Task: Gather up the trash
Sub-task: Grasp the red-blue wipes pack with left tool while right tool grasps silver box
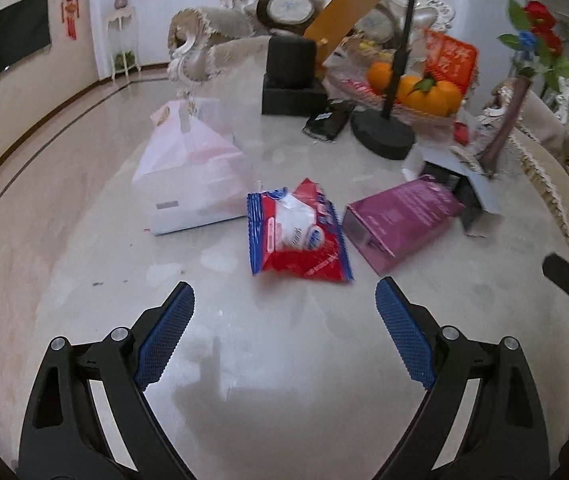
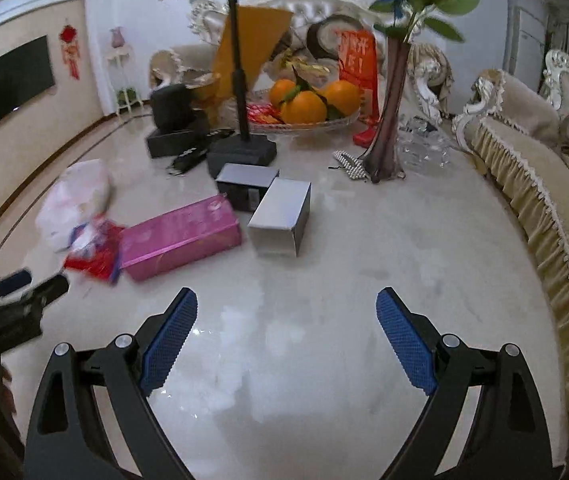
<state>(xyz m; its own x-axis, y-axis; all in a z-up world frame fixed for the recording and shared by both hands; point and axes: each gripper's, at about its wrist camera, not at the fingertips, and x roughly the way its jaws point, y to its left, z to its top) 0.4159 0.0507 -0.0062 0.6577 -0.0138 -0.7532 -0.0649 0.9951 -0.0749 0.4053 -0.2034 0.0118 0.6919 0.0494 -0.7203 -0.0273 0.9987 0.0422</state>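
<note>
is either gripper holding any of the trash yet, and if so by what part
Nothing is held. The left gripper and right gripper both stand open over bare table, short of the red wrapper and pink box.

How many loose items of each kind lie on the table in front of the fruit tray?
Plastic bag: 1
Red wrapper: 1
Pink box: 1
Grey box: 1
Dark box: 1
Total: 5
</note>
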